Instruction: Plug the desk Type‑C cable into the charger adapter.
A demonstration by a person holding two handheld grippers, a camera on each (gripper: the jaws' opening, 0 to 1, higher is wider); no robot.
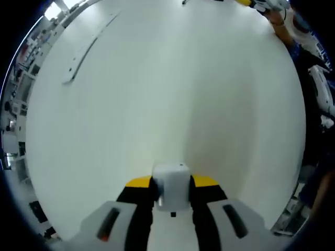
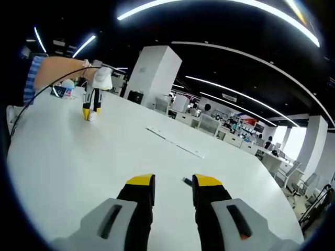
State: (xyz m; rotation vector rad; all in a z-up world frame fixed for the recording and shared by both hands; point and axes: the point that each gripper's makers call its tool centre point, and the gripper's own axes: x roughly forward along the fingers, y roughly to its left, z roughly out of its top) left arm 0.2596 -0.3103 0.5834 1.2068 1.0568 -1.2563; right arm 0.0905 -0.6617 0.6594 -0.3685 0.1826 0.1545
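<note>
My left gripper (image 1: 171, 184) is shut on a white charger adapter (image 1: 171, 191), held between the yellow-tipped jaws just above the white table (image 1: 167, 99). In the right gripper view, that same gripper (image 2: 90, 111) stands far off at the left with the adapter (image 2: 92, 116) at its tips, a person's hand above it. My right gripper (image 2: 172, 189) is open, low over the table (image 2: 78, 157). A small dark piece (image 2: 187, 181), possibly the cable's plug end, lies on the table just ahead, close to the right jaw. A thin black cable (image 2: 36, 94) arcs along the left side.
A long grey strip (image 1: 86, 49) is set into the tabletop, also seen ahead of my right gripper as the strip (image 2: 175, 141). The other gripper (image 1: 261, 4) and a person's arm show at the top right of the left gripper view. Desks and chairs stand beyond the table.
</note>
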